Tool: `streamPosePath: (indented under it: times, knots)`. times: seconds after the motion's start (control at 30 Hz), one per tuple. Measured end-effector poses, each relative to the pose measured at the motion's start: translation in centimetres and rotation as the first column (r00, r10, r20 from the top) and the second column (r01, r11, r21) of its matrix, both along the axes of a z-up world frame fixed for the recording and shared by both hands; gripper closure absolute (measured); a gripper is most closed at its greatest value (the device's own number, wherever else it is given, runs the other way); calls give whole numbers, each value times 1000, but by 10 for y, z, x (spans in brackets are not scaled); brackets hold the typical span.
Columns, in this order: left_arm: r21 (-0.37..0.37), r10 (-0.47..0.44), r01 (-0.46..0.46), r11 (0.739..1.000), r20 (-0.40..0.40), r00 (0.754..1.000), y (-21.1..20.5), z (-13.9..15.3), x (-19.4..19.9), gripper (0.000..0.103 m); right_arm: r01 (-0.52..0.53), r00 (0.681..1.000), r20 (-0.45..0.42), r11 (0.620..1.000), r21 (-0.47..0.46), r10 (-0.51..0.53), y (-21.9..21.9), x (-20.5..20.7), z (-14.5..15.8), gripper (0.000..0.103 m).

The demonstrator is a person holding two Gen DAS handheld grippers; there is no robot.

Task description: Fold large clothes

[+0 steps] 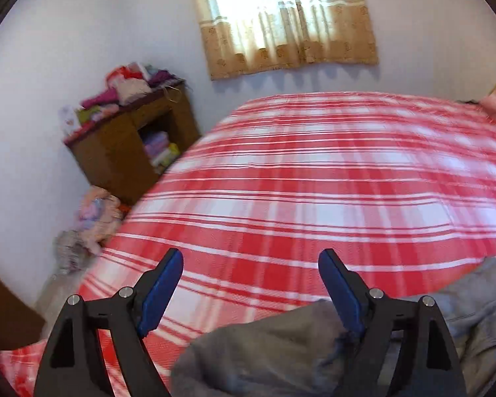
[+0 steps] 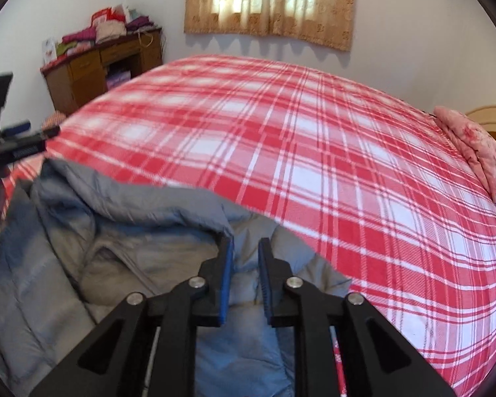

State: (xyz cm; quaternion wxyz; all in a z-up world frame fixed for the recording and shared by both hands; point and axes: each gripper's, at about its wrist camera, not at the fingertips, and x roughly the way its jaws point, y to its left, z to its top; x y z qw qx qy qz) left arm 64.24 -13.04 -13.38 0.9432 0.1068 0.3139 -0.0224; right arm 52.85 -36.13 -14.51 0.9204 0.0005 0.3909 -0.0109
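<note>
Grey quilted jacket [image 2: 92,258] lies bunched at the near edge of the bed [image 2: 314,152], likely waiting to be spread. Left hand-held gripper [image 1: 250,261] hovers above it, jaws wide and empty; right hand-held gripper [image 2: 244,248] hangs narrow over its folds, gripping nothing visibly. No readable writing appears.

The left gripper [image 1: 250,261] has its blue-padded fingers spread wide, gripping nothing. The right gripper [image 2: 245,248] has its jaws drawn near each other with a narrow gap between, tips pointing forward and slightly down.
</note>
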Motion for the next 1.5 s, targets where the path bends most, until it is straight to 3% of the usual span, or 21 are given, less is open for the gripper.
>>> streamPosePath:
  times: [0.03, 0.1, 0.23, 0.4, 0.6, 1.1, 1.5]
  knots:
    - [-9, -31, 31, 999, -20, 999, -5, -4, -2, 19, 15, 1000, 15, 1000, 15, -15, 1, 5, 3, 84]
    - [41, -65, 67, 997, -50, 997, -19, -18, -8, 19, 22, 999, 30, 997, 69, -24, 8, 20, 5, 82]
    - [156, -90, 103, 982, -87, 992, -35, -61, -29, 19, -7, 1000, -27, 994, 109, 10, 32, 50, -19, 82]
    - [88, -86, 95, 992, -99, 991, -24, -77, -31, 18, -16, 995, -93, 996, 86, 24, 40, 45, -58, 86]
    - [69, -78, 87, 994, -123, 989, -23, -86, -25, 14, -10, 996, -89, 995, 103, 20, 30, 39, -73, 92]
    - [57, -72, 81, 995, -144, 987, -20, -91, -23, 12, -4, 997, -74, 1000, 17, 5, 39, 38, -79, 93]
    - [82, -68, 80, 993, -135, 989, -23, -92, -23, 12, 0, 998, -70, 1000, 3, 0, 41, 38, -80, 93]
